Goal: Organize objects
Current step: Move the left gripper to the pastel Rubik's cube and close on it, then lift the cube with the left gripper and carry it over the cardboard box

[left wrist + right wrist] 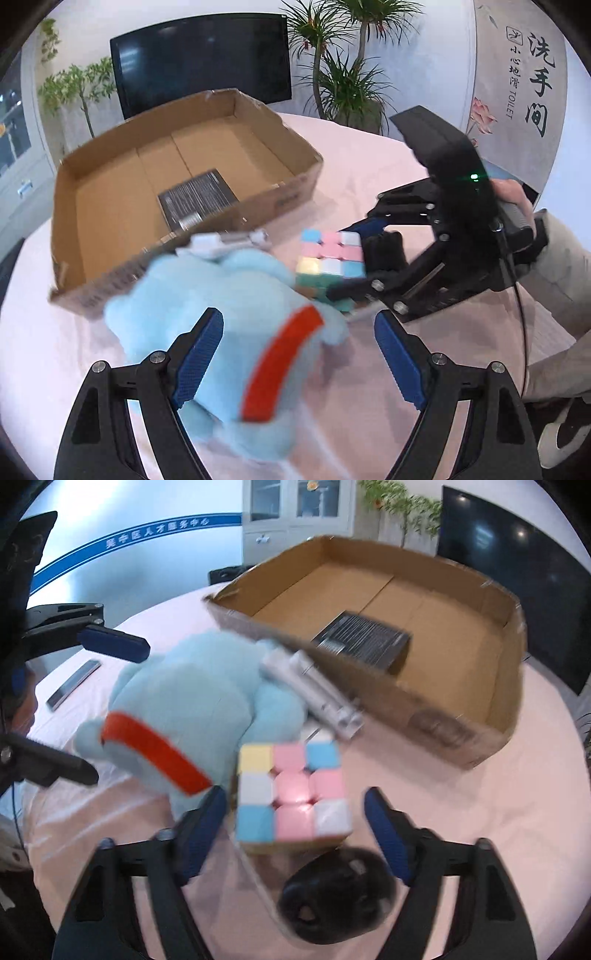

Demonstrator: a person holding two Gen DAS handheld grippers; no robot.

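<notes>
Pink cloth covers the table (369, 177), on which an open carton (92, 266) is set, a dark flat box (195, 203) lying inside it. From the left wrist, the left gripper (299, 354) is seen spread wide around a blue plush (221, 325) with a red band; whether the pads touch it cannot be told. Just beyond, a pastel cube (328, 262) is flanked by the right gripper (365, 258). From the right wrist, the right gripper (295, 823) is seen open, the cube (291, 794) between its fingers and not yet clamped. A white item (317, 694) lies against the carton wall (369, 679), a black object (332, 897) sits near the camera, and a grey bar (72, 685) rests apart. The step in hand is judged to be the grasp of both objects; next, each gripper would need to be closed squarely, lifted clear of the carton wall, and carried over the carton.
</notes>
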